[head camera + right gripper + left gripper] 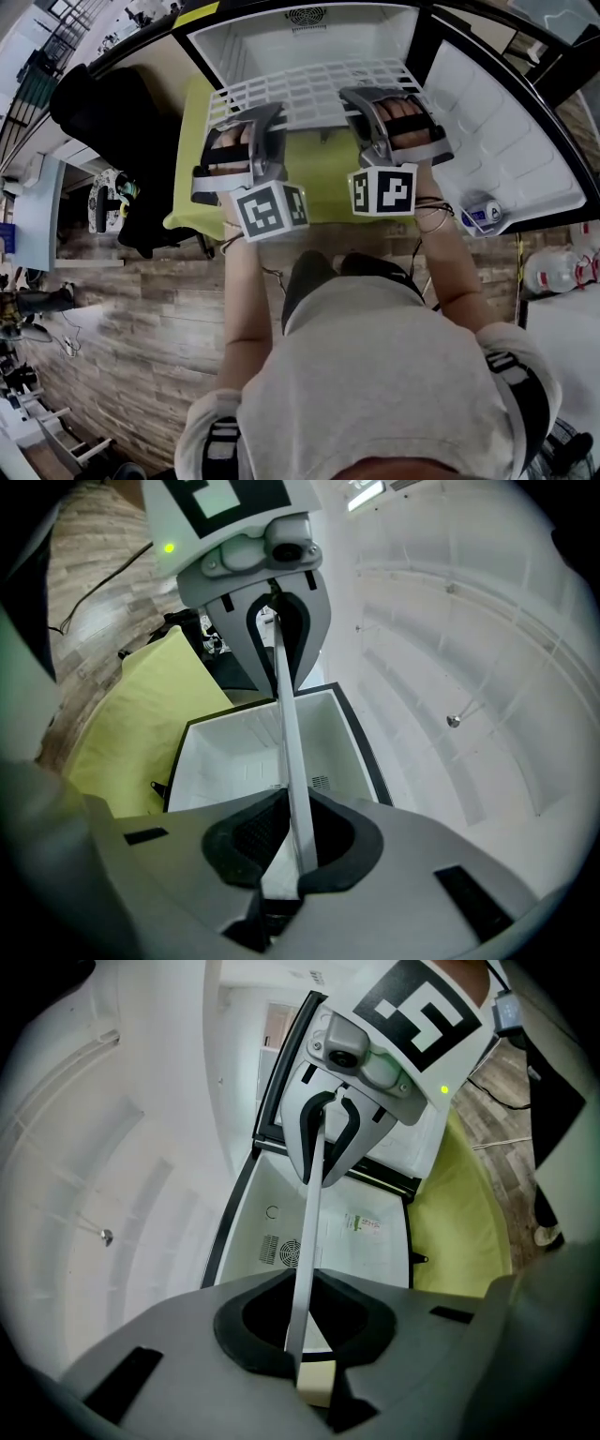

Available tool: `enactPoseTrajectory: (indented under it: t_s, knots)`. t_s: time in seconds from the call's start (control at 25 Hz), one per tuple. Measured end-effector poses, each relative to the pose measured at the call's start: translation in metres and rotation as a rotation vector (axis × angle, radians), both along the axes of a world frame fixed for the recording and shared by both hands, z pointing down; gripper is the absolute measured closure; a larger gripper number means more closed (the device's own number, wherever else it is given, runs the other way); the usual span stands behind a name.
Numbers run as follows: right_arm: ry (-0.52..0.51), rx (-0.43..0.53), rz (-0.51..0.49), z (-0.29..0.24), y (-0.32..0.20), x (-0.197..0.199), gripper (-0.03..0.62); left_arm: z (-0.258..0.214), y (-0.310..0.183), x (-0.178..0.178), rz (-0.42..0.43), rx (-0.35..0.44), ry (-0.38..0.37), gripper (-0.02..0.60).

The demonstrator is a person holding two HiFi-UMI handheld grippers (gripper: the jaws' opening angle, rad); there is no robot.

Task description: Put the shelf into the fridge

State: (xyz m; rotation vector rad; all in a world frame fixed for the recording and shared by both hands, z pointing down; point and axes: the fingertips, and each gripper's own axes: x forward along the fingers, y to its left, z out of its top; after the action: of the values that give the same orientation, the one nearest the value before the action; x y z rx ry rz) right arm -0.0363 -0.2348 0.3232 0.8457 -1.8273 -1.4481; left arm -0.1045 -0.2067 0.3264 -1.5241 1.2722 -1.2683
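The white wire shelf (314,92) lies flat at the mouth of the open fridge (309,42), its far part inside the white cavity. My left gripper (265,114) is shut on the shelf's near edge at the left, and my right gripper (364,99) is shut on the same edge at the right. In the left gripper view the shelf edge (310,1232) runs as a thin white bar from my left gripper (305,1340) to the right gripper (328,1138). The right gripper view mirrors this: the shelf edge (286,728) runs from my right gripper (291,850) to the left gripper (277,621).
The fridge door (511,141) stands open at the right, with a can (483,214) in its lower rack. A yellow-green surface (319,178) lies under the grippers in front of the fridge. Dark bags (112,122) sit at the left on the wooden floor (141,328).
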Motion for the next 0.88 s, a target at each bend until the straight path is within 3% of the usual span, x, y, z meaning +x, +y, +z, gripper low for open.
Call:
enactPoseTrajectory:
  t_s: [0.64, 0.88]
  knots:
    - [0.027, -0.027, 0.089, 0.016, -0.009, 0.001, 0.547, 0.014, -0.016, -0.001, 0.111, -0.035, -0.004, 0.526]
    - [0.022, -0.01, 0.125, 0.009, -0.012, -0.004, 0.548, 0.007, -0.022, -0.007, 0.145, -0.015, -0.002, 0.526]
